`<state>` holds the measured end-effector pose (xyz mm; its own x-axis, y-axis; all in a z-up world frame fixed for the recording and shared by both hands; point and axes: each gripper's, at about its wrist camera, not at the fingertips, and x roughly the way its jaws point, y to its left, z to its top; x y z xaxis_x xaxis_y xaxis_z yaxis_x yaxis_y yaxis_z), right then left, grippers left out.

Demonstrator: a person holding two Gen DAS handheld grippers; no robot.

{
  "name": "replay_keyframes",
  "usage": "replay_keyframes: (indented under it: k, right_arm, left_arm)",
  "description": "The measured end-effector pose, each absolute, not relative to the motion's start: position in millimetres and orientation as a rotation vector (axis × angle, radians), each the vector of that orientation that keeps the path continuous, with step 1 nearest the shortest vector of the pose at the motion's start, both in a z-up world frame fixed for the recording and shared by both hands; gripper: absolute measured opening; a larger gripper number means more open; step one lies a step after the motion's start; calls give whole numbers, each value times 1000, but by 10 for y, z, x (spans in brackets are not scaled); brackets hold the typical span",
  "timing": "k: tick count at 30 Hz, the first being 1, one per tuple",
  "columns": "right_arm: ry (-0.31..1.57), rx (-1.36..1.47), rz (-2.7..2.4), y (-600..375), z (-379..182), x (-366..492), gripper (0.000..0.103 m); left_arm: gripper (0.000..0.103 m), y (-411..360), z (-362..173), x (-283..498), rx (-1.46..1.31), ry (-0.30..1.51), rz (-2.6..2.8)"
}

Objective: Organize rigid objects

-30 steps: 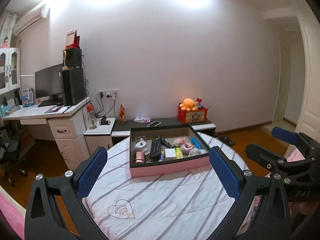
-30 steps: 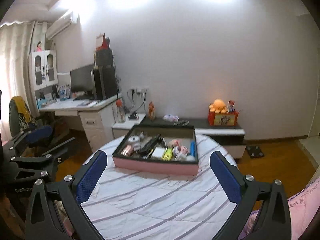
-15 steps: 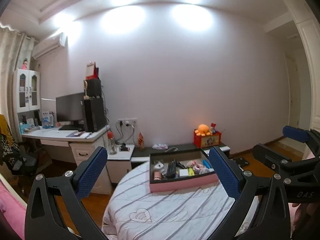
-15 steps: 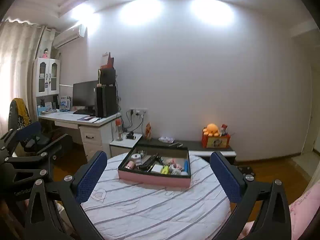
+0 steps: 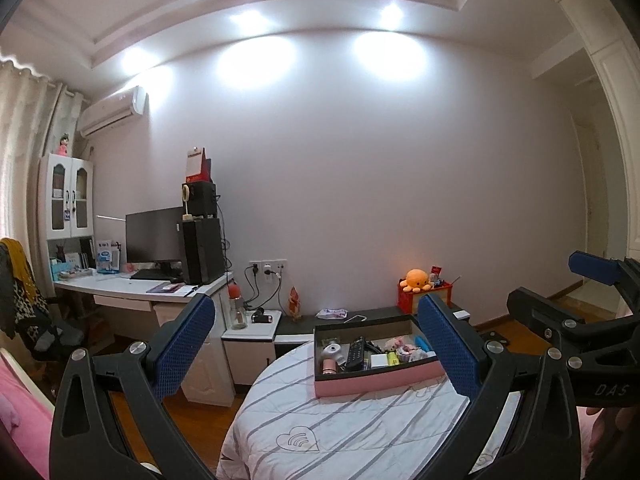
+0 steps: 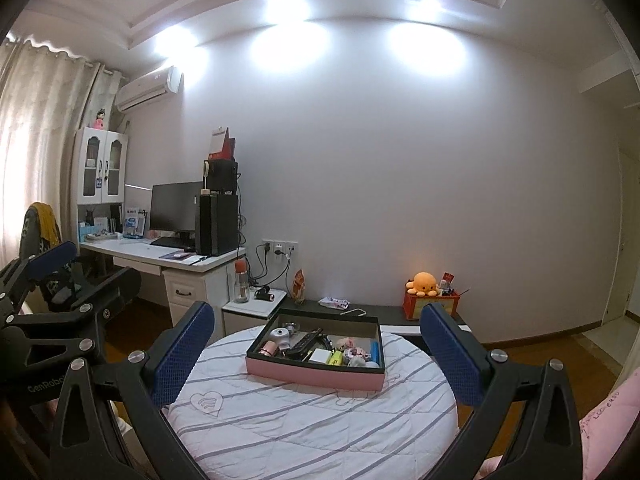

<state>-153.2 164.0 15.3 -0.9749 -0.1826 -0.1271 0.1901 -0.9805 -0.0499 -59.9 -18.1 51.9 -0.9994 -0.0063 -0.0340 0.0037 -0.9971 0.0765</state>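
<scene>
Right wrist view: the pink box (image 6: 316,376) of small items sits mid-worktop (image 6: 280,428) — reachable by both grippers, left (image 5: 312,348) and right (image 6: 316,352), jaws spread, empty.

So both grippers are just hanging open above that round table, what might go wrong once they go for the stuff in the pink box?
The pink box is crowded: the black remote, the yellow item and their neighbours touch, so a wide-open right gripper may catch two at once. The box sits near the far edge of the round table, and a push could slide it off. The left gripper close alongside might bump the right.
</scene>
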Motion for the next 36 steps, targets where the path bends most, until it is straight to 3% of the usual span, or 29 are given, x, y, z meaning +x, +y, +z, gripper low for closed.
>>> replay_keyframes:
  k: [17,36]
  right_arm:
    - [97,145,-2943,1591,124,-1697,103]
    - [144,177,-2960,1508,125,-1920,103]
  left_arm:
    - [103,-220,471,-834,-31,-113,-3105]
    - [103,-287,389,-1193,59,-104,-3105]
